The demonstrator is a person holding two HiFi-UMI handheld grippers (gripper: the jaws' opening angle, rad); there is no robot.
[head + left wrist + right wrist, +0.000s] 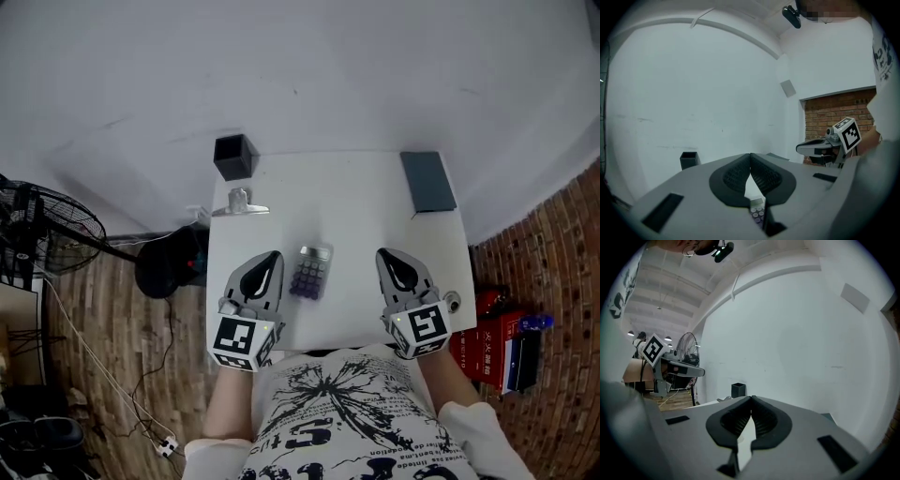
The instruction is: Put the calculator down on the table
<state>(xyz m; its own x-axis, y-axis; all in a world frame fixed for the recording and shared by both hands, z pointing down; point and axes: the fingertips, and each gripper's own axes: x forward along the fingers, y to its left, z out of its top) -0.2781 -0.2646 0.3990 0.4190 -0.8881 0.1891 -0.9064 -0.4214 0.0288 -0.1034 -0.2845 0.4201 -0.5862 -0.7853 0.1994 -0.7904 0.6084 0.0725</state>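
The calculator, grey with a small display and purple keys, lies flat on the white table, apart from both grippers. My left gripper hangs just left of it, jaws shut with nothing between them. In the left gripper view the pads meet at the tips, and the calculator shows through the gap below them. My right gripper hangs right of the calculator, also shut and empty. In the right gripper view its pads touch at the tips.
A black square pen cup stands at the table's far left corner, with a metal clip lying in front of it. A dark book lies at the far right. A fan stands on the floor at left, red boxes at right.
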